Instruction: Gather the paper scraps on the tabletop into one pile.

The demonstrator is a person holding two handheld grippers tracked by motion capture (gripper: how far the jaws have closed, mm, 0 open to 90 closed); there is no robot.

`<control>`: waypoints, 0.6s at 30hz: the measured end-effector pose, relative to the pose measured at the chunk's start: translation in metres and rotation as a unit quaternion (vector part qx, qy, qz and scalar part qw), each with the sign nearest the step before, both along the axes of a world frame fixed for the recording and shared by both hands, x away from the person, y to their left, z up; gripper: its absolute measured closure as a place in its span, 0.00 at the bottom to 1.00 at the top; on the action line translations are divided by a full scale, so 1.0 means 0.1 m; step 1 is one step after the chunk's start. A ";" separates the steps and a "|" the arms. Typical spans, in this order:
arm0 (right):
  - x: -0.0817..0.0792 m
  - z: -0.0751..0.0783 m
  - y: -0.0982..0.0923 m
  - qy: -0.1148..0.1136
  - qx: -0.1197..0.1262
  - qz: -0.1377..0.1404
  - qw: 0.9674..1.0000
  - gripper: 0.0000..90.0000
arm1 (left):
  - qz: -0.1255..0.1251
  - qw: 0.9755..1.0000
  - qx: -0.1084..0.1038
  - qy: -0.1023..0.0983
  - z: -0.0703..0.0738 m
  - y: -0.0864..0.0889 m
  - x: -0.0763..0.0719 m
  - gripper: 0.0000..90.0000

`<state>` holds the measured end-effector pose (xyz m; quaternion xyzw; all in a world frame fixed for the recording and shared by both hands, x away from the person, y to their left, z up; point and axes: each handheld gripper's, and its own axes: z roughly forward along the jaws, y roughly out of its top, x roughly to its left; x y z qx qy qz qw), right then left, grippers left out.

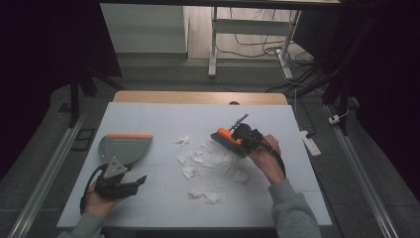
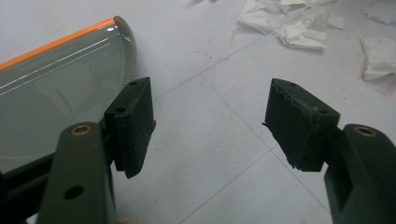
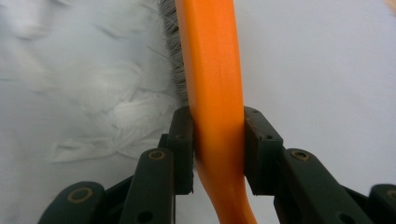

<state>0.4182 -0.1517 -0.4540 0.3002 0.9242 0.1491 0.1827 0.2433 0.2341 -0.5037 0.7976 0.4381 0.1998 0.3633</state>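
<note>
So the brush [image 3: 212,70] is clamped in my right gripper [image 3: 218,154]: both fingers [image 3: 183,140] press on the orange handle from either side, and the grey bristles run along its left edge in the right gripper view. In the high view the brush [image 1: 227,137] sits right of centre, tilted, with its bristle end over the paper scraps [image 1: 208,168]. The scraps lie scattered across the middle of the counter [image 1: 158,119], with one small bit off on its own to the upper left of the pile.

My left gripper [image 1: 119,186] is at the lower left of the high view, fingers spread wide with nothing between them. In the left gripper view the left gripper [image 2: 210,121] points across bare counter, and the dustpan [image 2: 56,98] fills the upper left, its orange lip along the far edge. The dustpan [image 1: 124,146] lies flat just above that gripper in the high view, well apart from the brush.
</note>
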 end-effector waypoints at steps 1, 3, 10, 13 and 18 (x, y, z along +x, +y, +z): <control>-0.02 0.01 0.02 0.006 0.009 0.006 1.000 0.76 | -0.001 1.000 0.000 0.000 0.00 0.00 0.00 0.37; -0.03 0.04 0.03 0.014 0.031 0.012 0.999 0.76 | -0.002 1.000 0.000 0.001 0.00 0.00 0.00 0.37; -0.02 0.18 -0.09 -0.031 0.066 0.000 0.997 0.75 | -0.003 1.000 -0.002 0.002 -0.01 0.00 0.00 0.37; 0.00 0.23 -0.13 -0.047 0.080 -0.008 0.996 0.75 | -0.008 1.000 -0.006 0.003 -0.01 -0.01 0.01 0.38; 0.21 0.22 -0.09 -0.049 0.080 -0.016 0.995 0.75 | -0.013 1.000 -0.004 0.004 -0.02 -0.02 0.02 0.38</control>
